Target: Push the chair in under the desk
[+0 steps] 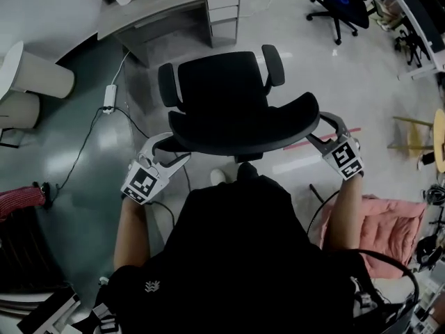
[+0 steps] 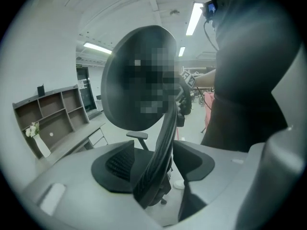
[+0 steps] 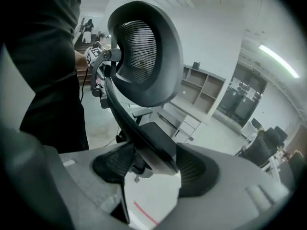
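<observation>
Chair (image 1: 222,89) between fingers (image 2: 115,166) of left gripper (image 1: 174,149), right gripper (image 1: 318,129).

A white power strip (image 1: 109,97) lies on the floor, right of two white cylinders (image 1: 42,74). A pink cushion (image 1: 389,232) lies at the right, another black office chair (image 1: 339,2) beyond it.

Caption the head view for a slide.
Person behind a black office chair, left gripper and right gripper at the two ends of its backrest, jaws open around the rim, facing the desk.
</observation>
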The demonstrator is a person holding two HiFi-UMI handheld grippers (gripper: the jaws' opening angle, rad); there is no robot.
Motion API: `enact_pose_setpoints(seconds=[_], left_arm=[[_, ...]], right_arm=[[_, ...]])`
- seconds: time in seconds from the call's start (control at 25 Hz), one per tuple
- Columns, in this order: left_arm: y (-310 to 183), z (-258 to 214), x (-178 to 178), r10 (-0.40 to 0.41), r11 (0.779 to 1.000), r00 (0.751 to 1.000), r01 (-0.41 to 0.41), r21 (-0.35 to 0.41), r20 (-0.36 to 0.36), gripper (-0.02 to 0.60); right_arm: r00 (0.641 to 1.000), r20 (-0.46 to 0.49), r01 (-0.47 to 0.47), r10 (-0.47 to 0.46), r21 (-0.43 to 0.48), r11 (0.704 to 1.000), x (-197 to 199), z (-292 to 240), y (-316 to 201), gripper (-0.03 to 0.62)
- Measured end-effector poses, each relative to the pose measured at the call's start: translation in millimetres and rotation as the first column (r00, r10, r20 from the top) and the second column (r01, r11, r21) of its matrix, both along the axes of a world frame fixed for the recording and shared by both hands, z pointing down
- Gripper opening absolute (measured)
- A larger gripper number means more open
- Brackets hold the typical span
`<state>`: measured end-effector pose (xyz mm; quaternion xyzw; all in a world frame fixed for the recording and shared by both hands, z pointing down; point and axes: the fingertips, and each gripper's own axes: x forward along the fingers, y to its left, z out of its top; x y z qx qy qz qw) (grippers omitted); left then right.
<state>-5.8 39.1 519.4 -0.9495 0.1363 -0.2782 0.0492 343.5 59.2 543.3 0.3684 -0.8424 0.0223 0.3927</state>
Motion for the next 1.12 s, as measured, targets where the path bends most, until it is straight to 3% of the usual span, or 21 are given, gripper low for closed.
enact_pose_setpoints(seconds=[0.16, 0.28, 0.6, 0.96, 1.12], left_arm=[[-2.0, 15.3, -1.8, 0.053, 0.999, 0.988, -0.054, 0.004, 0.145, 0.238], [-0.3, 17.8, -0.9, 0.086, 0.996, 0.979, -0.081, -0.036, 0.182, 0.221], [-7.6, 19.6, -5.0, 0.082, 0.995, 0.979, -0.071, -0.065, 0.189, 0.21], [-26.4, 17.5, -7.0, 0.007, 0.997, 0.978, 0.009, -0.077, 0.208, 0.201], [-34.3, 14.4, -7.1, -0.036, 0.992, 0.987, 0.054, -0.114, 0.155, 0.163]], right_arm=[[0.997, 0.026, 0.067, -0.066, -0.024, 0.997, -5.4, 3.5, -8.6, 0.264], [0.994, 0.05, 0.102, -0.1, -0.027, 0.994, -5.5, 3.4, -11.0, 0.265], [0.978, 0.076, 0.202, -0.196, -0.078, 0.976, -16.3, 5.5, -23.9, 0.264], [0.97, 0.083, 0.231, -0.227, -0.043, 0.972, -19.0, 4.1, -49.2, 0.263], [0.964, 0.086, 0.258, -0.254, -0.04, 0.965, -19.4, 5.9, -67.1, 0.264]])
